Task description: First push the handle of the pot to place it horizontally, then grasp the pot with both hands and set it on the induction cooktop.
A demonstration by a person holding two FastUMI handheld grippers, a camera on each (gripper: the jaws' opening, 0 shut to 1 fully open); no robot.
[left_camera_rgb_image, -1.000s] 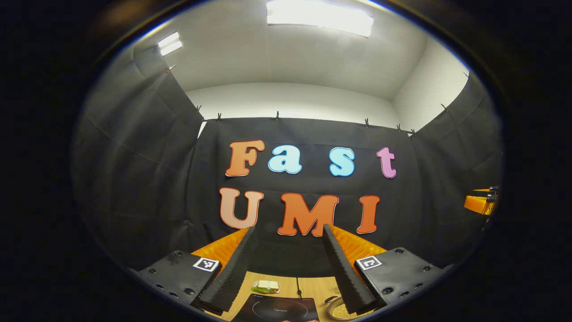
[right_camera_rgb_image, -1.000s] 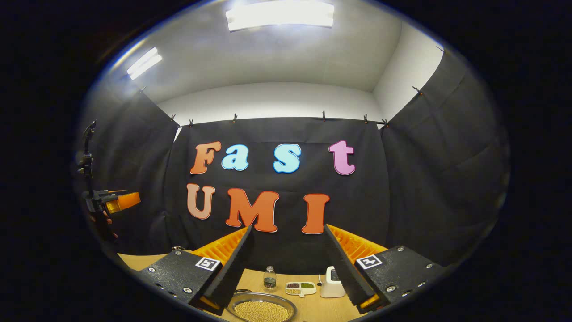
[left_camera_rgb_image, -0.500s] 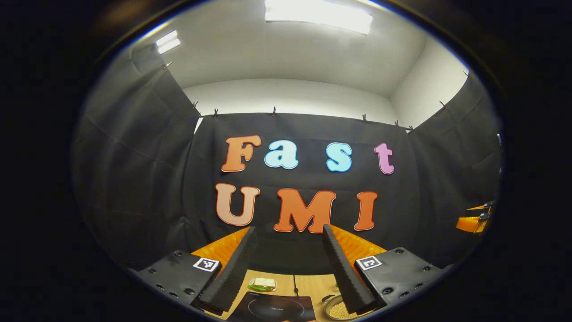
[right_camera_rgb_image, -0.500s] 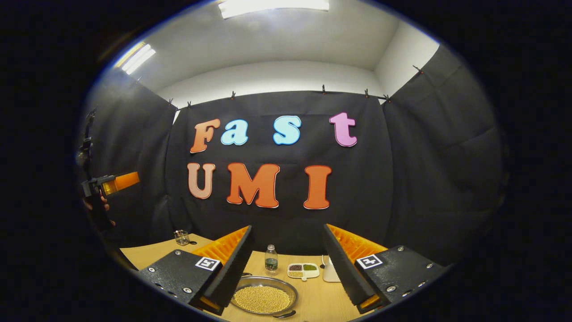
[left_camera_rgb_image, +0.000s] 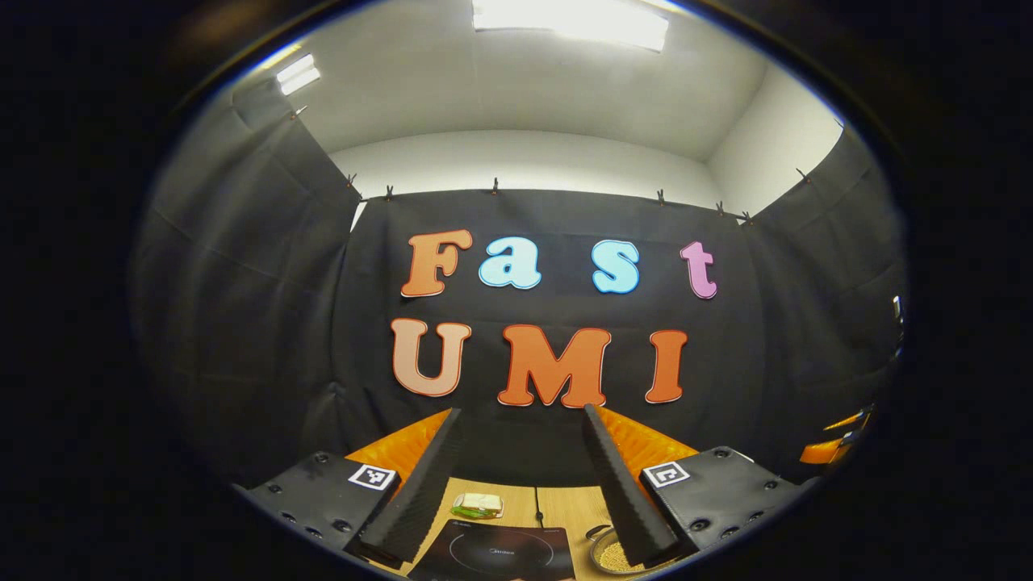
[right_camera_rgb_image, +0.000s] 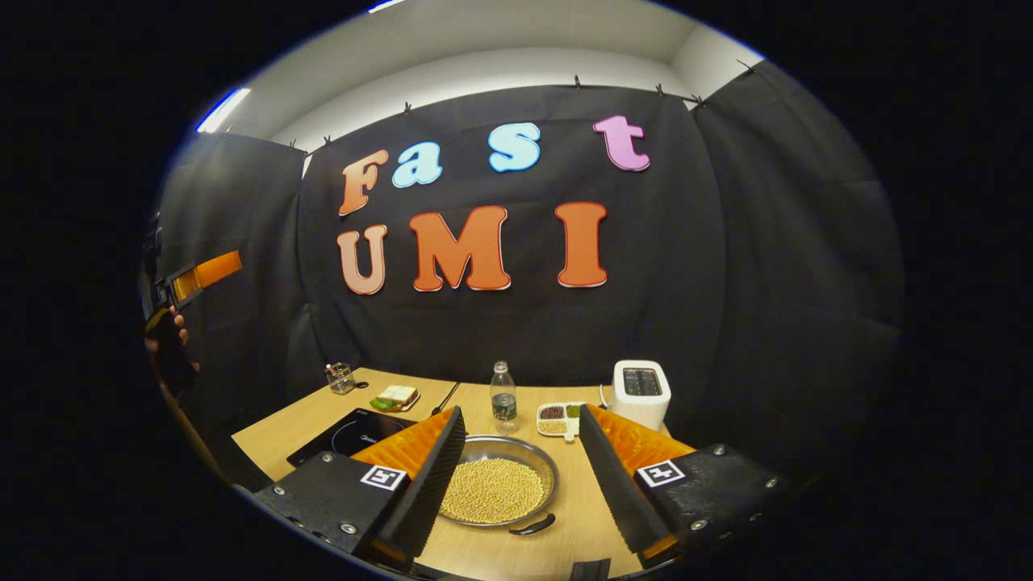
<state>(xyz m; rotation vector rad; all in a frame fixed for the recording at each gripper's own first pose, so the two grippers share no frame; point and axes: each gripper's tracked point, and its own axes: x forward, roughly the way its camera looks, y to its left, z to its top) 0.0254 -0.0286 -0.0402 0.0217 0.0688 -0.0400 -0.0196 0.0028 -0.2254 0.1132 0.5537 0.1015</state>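
A metal pot (right_camera_rgb_image: 494,490) filled with yellow beans sits on the wooden table (right_camera_rgb_image: 575,516), with a black handle (right_camera_rgb_image: 533,528) on its near side. My right gripper (right_camera_rgb_image: 521,410) hovers above it, open, the pot showing between its fingers. The black induction cooktop (right_camera_rgb_image: 355,436) lies left of the pot. My left gripper (left_camera_rgb_image: 520,411) is open and held high, with the cooktop (left_camera_rgb_image: 500,553) below it and the pot (left_camera_rgb_image: 607,554) partly hidden behind its right finger. The right gripper's orange side (left_camera_rgb_image: 835,440) shows at the far right of the left gripper view.
Behind the cooktop lie a sandwich (right_camera_rgb_image: 393,397) and a small glass jar (right_camera_rgb_image: 341,377). A water bottle (right_camera_rgb_image: 503,397), a divided dish (right_camera_rgb_image: 558,419) and a white toaster (right_camera_rgb_image: 641,391) stand behind the pot. A hand (right_camera_rgb_image: 165,339) holds the left gripper (right_camera_rgb_image: 206,273) at the far left.
The right gripper has tipped downward, bringing the pot and table fully into its view. The left gripper has tipped down slightly. Both stay open.
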